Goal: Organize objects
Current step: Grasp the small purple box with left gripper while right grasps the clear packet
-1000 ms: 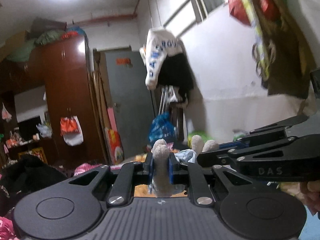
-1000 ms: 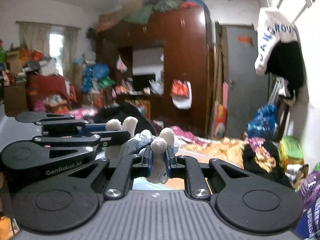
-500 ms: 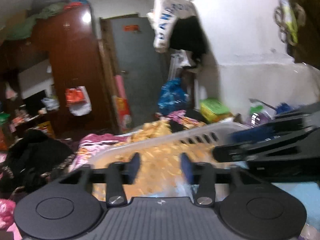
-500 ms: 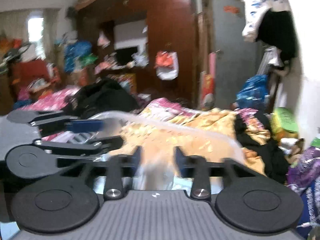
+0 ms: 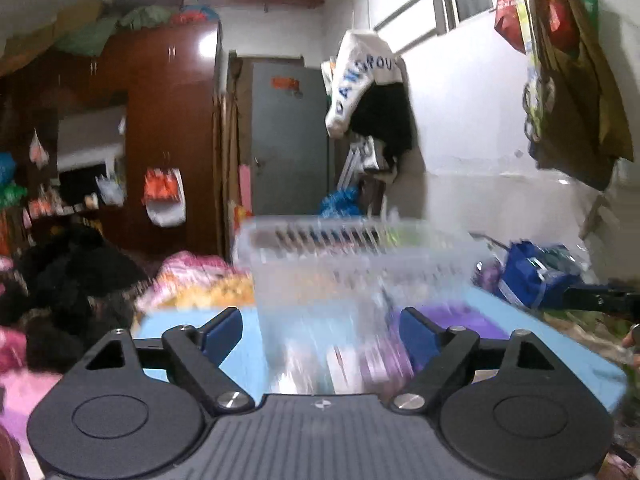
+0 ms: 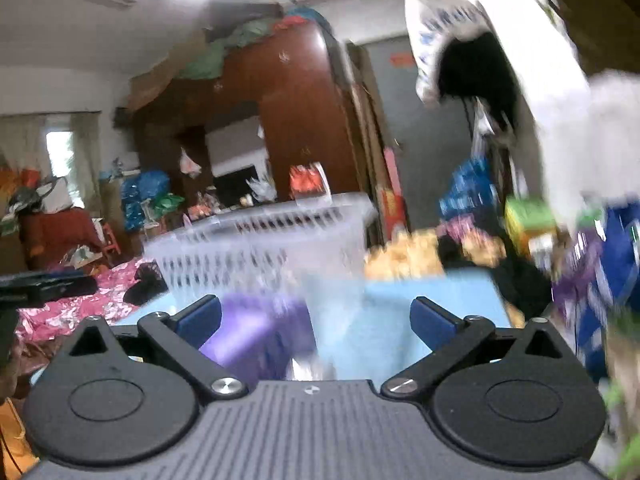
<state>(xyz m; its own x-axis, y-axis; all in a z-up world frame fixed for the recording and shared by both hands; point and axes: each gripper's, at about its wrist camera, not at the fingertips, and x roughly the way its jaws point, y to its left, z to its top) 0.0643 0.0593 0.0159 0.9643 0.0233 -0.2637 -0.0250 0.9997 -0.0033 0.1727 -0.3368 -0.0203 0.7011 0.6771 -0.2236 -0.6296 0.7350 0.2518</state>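
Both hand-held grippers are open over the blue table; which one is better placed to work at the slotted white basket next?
Left, probably. The left hand-held gripper has the basket straight ahead between its open fingers. For the right hand-held gripper the basket sits left of centre. Motion blur makes this tentative.

Slatted basket [image 5: 340, 252] stood on the table [image 5: 532, 320], straight ahead of the left gripper [image 5: 322, 334] and ahead-left of the right gripper [image 6: 316, 322]. Wardrobe [image 5: 168, 132] rose behind, left of the door [image 5: 290, 140]. Clothes [image 5: 372, 92] hung right of the door. Bag [image 5: 536, 276] lay right of the basket, beyond the table edge. Bundles [image 5: 132, 20] sat on the wardrobe.
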